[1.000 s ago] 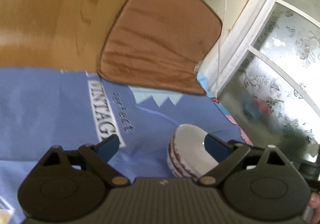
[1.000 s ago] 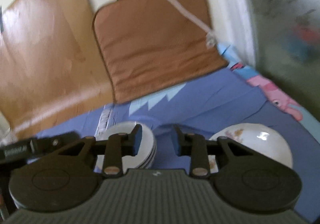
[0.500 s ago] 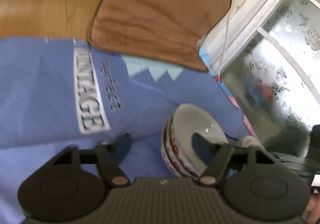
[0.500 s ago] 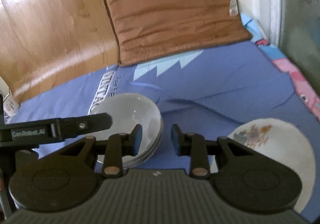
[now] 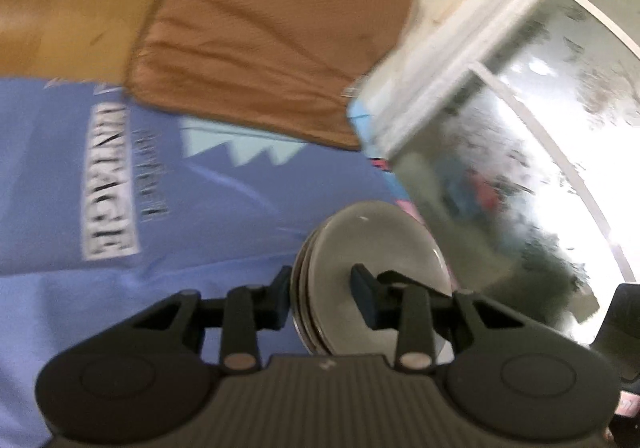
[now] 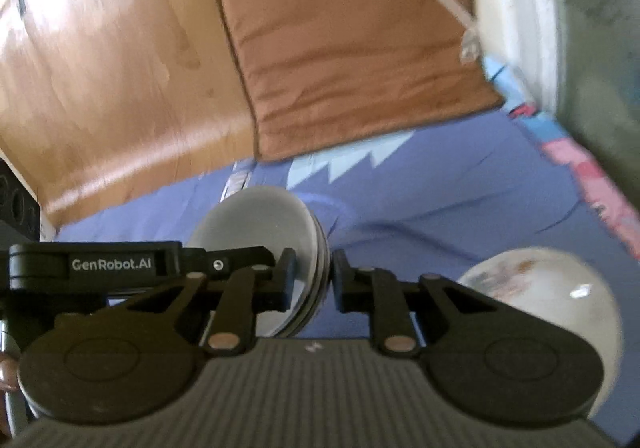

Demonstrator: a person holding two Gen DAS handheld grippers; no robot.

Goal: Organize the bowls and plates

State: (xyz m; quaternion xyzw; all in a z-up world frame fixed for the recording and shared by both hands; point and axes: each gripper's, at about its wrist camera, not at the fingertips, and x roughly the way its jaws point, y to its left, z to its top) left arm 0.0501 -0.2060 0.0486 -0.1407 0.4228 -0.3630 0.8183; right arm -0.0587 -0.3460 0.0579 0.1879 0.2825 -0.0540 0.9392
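Left gripper (image 5: 322, 298) jaws have just been closing over the left rim of the stacked bowls (image 5: 376, 272); right gripper (image 6: 311, 280) is pinching the opposite rim. Stack is sitting near the blue cloth's (image 5: 48, 176) right edge, floral plate (image 6: 552, 288) beside it. Two-handed lift looks imminent.

Glazed ceramic on cloth, wood behind

The stacked bowls (image 5: 372, 248) look like smooth, glossy ceramic, as does the flowered plate (image 6: 560, 288), which carries a bright highlight. The blue sheet (image 5: 48, 288) is matt, creased cloth; the brown cushion (image 5: 272, 40) is ribbed, dull fabric. The floor (image 6: 100, 68) is polished wood with a sheen. Both grippers' bodies are matt black plastic, ridged near the camera.
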